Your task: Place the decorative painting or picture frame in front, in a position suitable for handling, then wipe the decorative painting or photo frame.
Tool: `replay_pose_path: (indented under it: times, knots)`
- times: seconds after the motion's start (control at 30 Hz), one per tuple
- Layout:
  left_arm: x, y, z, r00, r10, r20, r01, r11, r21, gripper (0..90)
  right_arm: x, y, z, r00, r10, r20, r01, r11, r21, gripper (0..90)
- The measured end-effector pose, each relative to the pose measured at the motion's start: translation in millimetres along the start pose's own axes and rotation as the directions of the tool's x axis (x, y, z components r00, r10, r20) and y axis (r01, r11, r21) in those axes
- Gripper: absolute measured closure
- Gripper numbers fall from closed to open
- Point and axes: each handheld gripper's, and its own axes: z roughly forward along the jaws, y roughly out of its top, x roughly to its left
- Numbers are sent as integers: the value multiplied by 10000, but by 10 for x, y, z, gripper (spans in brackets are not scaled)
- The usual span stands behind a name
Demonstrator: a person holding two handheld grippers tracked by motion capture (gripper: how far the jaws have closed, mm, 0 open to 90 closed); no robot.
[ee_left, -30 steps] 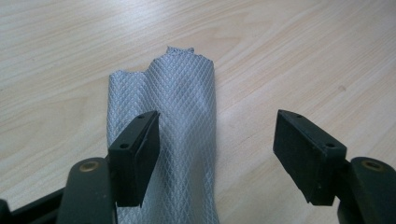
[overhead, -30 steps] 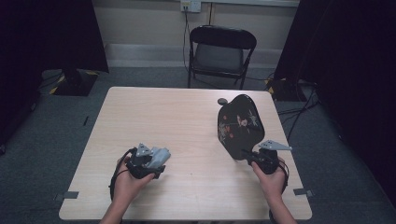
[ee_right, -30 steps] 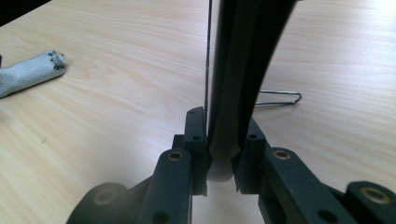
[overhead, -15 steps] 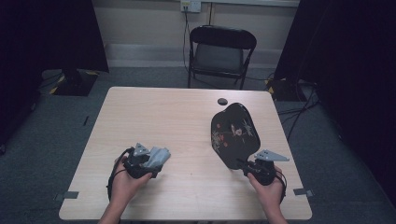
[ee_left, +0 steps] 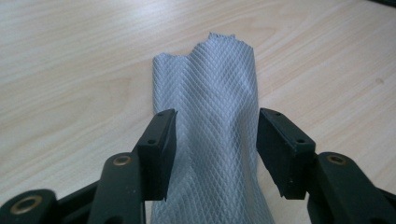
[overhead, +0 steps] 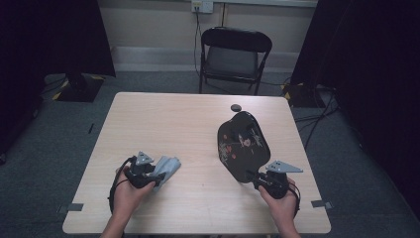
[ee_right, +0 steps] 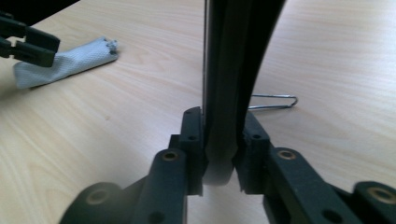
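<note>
Closing on cloth at left, black tray held up at right.
Left gripper (ee_left: pixel 212 140) jaws, just closing, are spread either side of grey cloth (ee_left: pixel 210 116), not yet pinched; squeezing is judged next. Right gripper (ee_right: pixel 219 140) is clamped on black tray (overhead: pixel 243 144), tilted near table (overhead: pixel 188 114) right edge; open room lies between.

High view: fixed overhead on the person's side, facing forward and down, far enough to take in the whole surface (overhead: pixel 198 129) plus folding chair (overhead: pixel 233 54) behind. Left gripper view: riding low, looking along own jaws, very close on grey mesh cloth (ee_left: pixel 210 116). Right gripper view: same low mount, close up along own jaws at dark oval tray (ee_right: pixel 229 70) edge. Shared: cloth (ee_right: pixel 65 60) also caught far left in right gripper view; cloth (overhead: pixel 166 166) and tray (overhead: pixel 242 144) both in high view.
</note>
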Motion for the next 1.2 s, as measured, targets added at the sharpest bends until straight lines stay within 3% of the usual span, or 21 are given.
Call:
replay_pose_path:
  times: [0.27,0.67,0.83,1.0,1.2]
  knots:
    - [33,2,11,9999,-119,-100,119,9999,1,473,-22,19,-6,10000,-40,57,41,9999,-109,643]
    - [76,-26,30,9992,-392,-27,392,9992,0,485,-73,23,16,9999,-105,-58,107,9996,251,508]
    - [96,-52,44,9989,-473,-69,474,9988,103,456,-53,57,25,9992,-381,100,377,9988,313,519]
    - [85,-49,38,9992,-411,-25,411,9991,128,448,-20,99,-10,9975,-703,-72,704,9972,239,584]
    - [80,-41,29,9988,-492,0,492,9987,138,441,-1,170,-70,9970,-775,-58,777,9961,424,580]
